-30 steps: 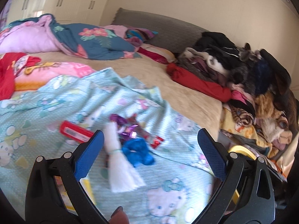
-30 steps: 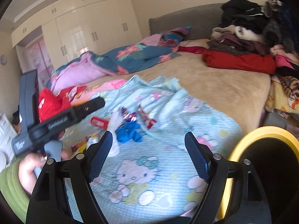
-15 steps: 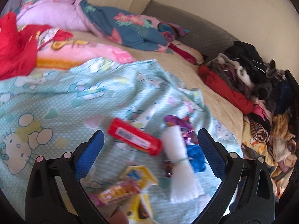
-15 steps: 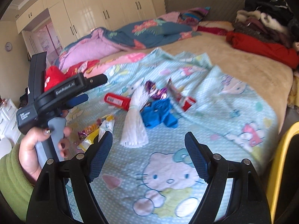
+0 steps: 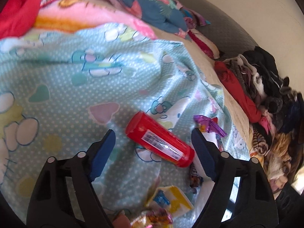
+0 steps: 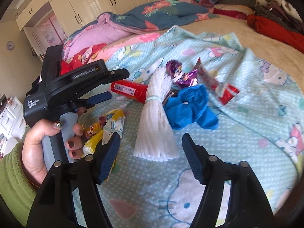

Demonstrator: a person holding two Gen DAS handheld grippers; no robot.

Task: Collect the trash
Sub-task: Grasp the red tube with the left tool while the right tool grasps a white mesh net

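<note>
Trash lies on a light green cartoon blanket (image 5: 79, 72) on the bed. A red cylindrical tube (image 5: 159, 142) lies between the fingers of my open left gripper (image 5: 152, 150); the tube also shows in the right wrist view (image 6: 131, 91). My right gripper (image 6: 150, 157) is open and empty, just in front of a white tied bundle (image 6: 155, 121). Beside the bundle lie a crumpled blue piece (image 6: 190, 108), a purple foil wrapper (image 6: 176, 72), a red wrapper (image 6: 224, 91) and yellow snack packets (image 6: 106, 129). The left gripper's body (image 6: 76, 87) shows in the right wrist view, held by a hand.
Pink and blue floral quilts (image 6: 133, 20) lie at the back of the bed. A pile of clothes (image 5: 266, 95) with a red garment (image 6: 275, 30) sits on the right side. White wardrobes (image 6: 91, 1) stand behind the bed.
My left gripper has moved left and down onto the red tube, which now lies between its fingers. My right gripper has come closer to the white bundle; the yellow bin has left its view.
</note>
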